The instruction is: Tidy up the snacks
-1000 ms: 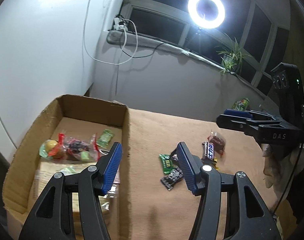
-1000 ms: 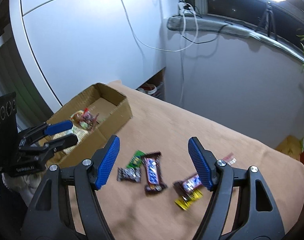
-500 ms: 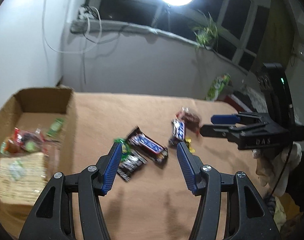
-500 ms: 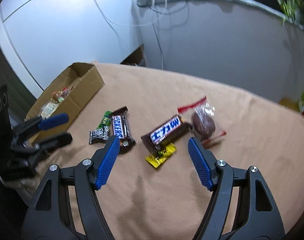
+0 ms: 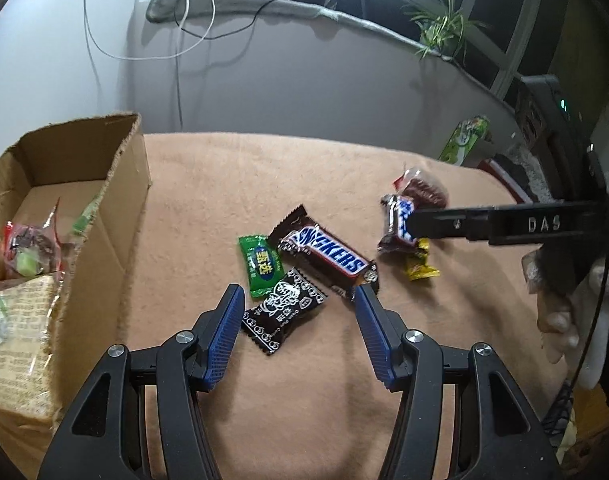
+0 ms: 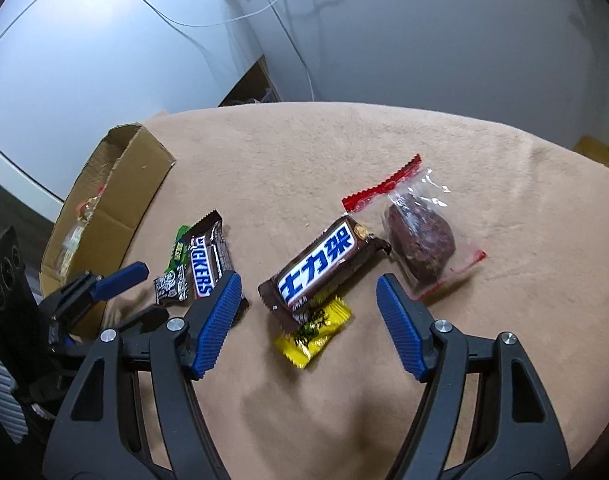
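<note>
Loose snacks lie on a tan cloth. My left gripper (image 5: 298, 300) is open and empty, hovering over a black patterned candy (image 5: 284, 316), with a green candy (image 5: 261, 266) and a Snickers bar (image 5: 326, 256) just beyond. My right gripper (image 6: 308, 292) is open and empty over a second Snickers bar (image 6: 324, 266) that lies across a yellow candy (image 6: 314, 330). A clear bag with a dark pastry (image 6: 418, 240) lies to its right. A cardboard box (image 5: 124, 184) at the left holds several wrapped snacks (image 5: 24, 256).
The right gripper's arm (image 5: 504, 226) reaches in from the right in the left wrist view. The left gripper (image 6: 116, 280) shows at the left of the right wrist view, next to the box (image 6: 120, 196). A grey wall and cables stand behind the table.
Both grippers have swung away from the box and dropped lower over the loose snacks, left over the black candy, right over the second Snickers. Both stayed open.
</note>
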Available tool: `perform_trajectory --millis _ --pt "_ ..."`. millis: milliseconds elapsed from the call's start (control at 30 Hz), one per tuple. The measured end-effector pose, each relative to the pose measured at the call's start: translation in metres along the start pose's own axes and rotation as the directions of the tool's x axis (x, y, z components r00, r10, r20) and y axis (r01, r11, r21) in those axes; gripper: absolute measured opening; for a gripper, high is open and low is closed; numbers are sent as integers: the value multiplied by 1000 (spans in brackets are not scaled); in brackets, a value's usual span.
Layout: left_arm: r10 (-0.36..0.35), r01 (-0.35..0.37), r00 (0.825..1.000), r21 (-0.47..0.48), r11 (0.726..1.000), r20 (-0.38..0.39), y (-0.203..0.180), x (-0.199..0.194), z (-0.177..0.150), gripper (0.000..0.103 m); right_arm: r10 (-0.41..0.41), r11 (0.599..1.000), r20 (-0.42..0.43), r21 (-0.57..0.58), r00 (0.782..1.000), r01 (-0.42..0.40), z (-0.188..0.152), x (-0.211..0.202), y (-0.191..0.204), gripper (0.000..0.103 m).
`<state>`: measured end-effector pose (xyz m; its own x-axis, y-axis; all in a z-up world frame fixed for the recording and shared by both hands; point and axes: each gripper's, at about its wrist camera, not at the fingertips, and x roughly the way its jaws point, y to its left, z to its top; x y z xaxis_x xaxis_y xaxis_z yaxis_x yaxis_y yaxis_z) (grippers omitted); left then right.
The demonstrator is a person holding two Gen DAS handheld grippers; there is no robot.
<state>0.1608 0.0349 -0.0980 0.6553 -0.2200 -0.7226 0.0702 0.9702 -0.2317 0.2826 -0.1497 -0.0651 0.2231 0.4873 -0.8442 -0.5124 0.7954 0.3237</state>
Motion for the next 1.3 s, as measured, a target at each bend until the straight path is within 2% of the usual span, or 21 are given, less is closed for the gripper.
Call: perform_trajectory --millis 200,333,467,600,767,900,1067,1300 --pt "24 -24 1000 0 1000 -21 3 12 0 56 -17 1000 -23 10 1000 17 9 18 7 73" --pt "31 -31 999 13 999 -22 1 15 -1 56 -37 999 -44 6 998 37 13 27 12 63" --pt "29 -29 999 17 999 -25 0 16 -1 56 -65 998 -53 -10 996 64 15 34 16 61" --pt "26 -25 999 38 999 -30 -4 17 -3 38 -104 994 -60 -34 993 102 17 39 22 56" --pt "34 -31 999 90 995 -39 -15 18 -7 28 -128 990 -71 -59 989 124 19 44 28 49" --pt "39 -34 998 116 993 -41 -23 18 -11 24 -131 989 -77 -71 988 126 18 44 26 43" --pt "41 -38 999 93 995 -32 -21 17 -11 23 -119 992 -81 -57 990 115 14 37 16 31" --pt "16 -16 1000 46 999 -3 -11 7 -9 23 -56 998 -63 -12 996 55 7 27 6 30"
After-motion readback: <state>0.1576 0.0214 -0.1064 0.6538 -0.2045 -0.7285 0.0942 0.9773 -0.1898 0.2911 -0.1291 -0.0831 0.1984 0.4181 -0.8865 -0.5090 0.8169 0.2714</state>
